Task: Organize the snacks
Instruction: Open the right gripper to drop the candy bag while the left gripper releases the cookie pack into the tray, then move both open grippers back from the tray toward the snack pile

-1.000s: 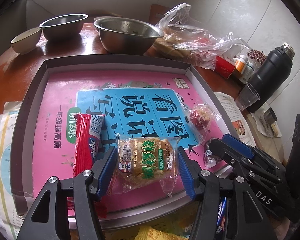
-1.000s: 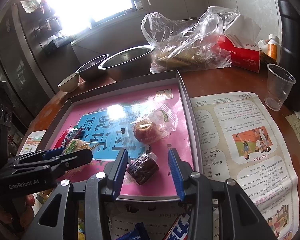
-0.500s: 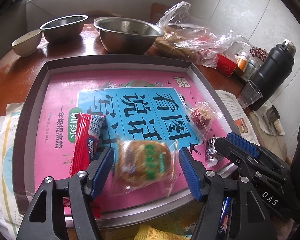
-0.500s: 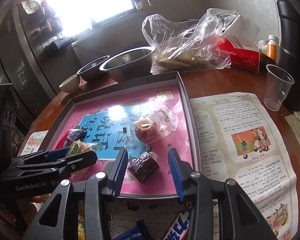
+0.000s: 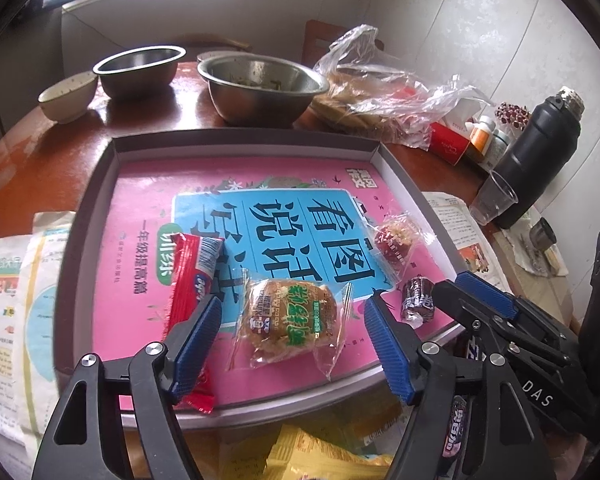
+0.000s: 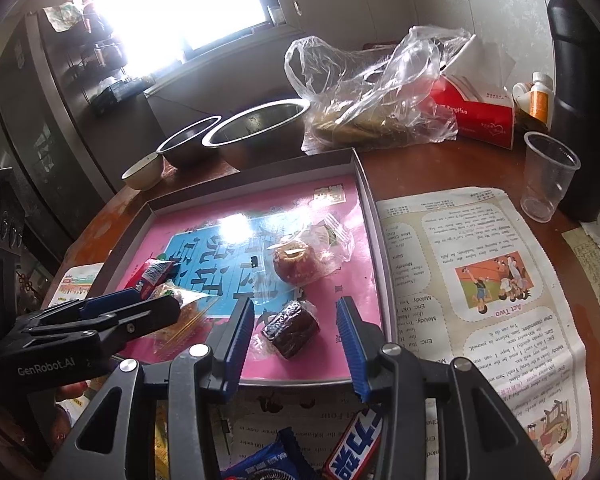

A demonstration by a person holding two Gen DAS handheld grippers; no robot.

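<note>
A grey tray [image 5: 244, 142] lined with a pink and blue booklet holds several snacks. My left gripper [image 5: 294, 320] is open, its jaws either side of a clear-wrapped brown pastry [image 5: 290, 322] that lies on the tray. A red wrapped bar [image 5: 190, 276] lies left of it. My right gripper [image 6: 296, 322] is open around a dark brown wrapped cake [image 6: 292, 328], also seen in the left wrist view [image 5: 418, 304]. A red round cake in a clear wrapper [image 6: 296, 264] lies farther in.
More wrapped snacks [image 6: 356, 448] lie on the table below the tray's near edge. Steel bowls [image 5: 260, 90], a plastic bag of food [image 5: 380, 96], a red tissue box [image 6: 480, 114], a plastic cup [image 6: 548, 176] and a black flask [image 5: 536, 160] stand behind and to the right. A newspaper [image 6: 480, 280] lies right of the tray.
The left gripper has opened wider and drawn back a little from the pastry, which now lies free on the tray. The right gripper has drawn back slightly from the dark cake.
</note>
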